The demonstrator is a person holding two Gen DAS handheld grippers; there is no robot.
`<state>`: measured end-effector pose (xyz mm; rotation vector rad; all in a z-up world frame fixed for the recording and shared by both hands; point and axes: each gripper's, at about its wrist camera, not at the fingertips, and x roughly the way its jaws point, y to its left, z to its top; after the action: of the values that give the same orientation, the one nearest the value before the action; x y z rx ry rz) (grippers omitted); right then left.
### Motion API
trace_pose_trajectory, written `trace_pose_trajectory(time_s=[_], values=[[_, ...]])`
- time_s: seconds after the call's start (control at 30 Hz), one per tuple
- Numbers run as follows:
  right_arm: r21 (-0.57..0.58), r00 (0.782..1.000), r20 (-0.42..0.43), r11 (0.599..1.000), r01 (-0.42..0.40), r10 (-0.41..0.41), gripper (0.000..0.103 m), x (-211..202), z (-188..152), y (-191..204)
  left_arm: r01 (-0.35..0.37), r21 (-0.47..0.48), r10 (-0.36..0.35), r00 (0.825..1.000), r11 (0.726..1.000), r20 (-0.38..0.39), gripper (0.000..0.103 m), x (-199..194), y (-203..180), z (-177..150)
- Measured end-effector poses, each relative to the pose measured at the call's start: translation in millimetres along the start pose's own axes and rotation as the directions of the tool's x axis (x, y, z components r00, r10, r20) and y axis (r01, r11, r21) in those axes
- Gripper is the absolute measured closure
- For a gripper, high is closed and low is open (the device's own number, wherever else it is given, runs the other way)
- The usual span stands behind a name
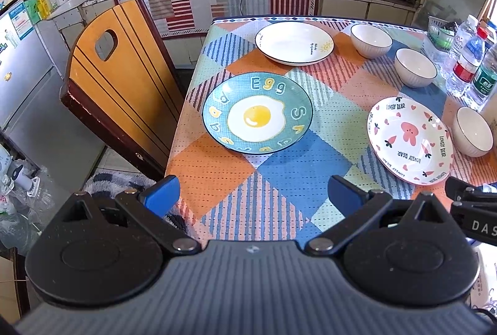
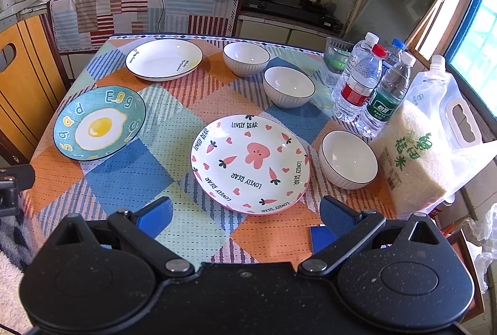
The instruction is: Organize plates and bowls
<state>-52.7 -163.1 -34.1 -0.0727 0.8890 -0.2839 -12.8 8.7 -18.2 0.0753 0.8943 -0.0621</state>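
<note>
Plates and bowls lie apart on the checked table (image 2: 130, 179): in the right wrist view the egg plate (image 2: 99, 123) sits at left, the Lovely Bear plate (image 2: 250, 164) at center, a white plate (image 2: 164, 59) at upper left, and three white bowls (image 2: 289, 86) run down the right beside water bottles (image 2: 357, 86) and a rice bag (image 2: 410, 161). Left gripper (image 1: 253, 195) and right gripper (image 2: 245, 213) both hover at the bottom of their frames, fingers spread wide, holding nothing.

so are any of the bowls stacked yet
No, the three bowls each sit apart on the tablecloth.
</note>
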Motion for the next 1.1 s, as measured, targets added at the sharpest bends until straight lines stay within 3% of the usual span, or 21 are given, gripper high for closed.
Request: trace_pose_trajectory(time_s=[0.7,0.83,0.97,1.1], values=[[-0.010,0.999,0.035,1.000,0.010,-0.010,0.001,1,-6,0,0.026,0.086,-0.023,0.999,0.996,-0.036,0.000,7,-9,-2],[-0.018,0.993,0.115,1.000,-0.010,0.012,0.001,3,-12,-2,0.049,0.129,-0.043,0.998,0.990,-0.047,0.000,14,-12,0],[-0.077,0.976,0.219,0.997,0.010,0.007,0.001,19,-21,1,0.122,0.144,-0.114,0.991,0.982,-0.063,0.000,28,-14,7],[-0.037,0.973,0.230,0.999,0.018,-0.009,0.001,47,-23,-9,0.144,0.145,-0.145,0.989,0.979,-0.003,0.002,44,-24,20]])
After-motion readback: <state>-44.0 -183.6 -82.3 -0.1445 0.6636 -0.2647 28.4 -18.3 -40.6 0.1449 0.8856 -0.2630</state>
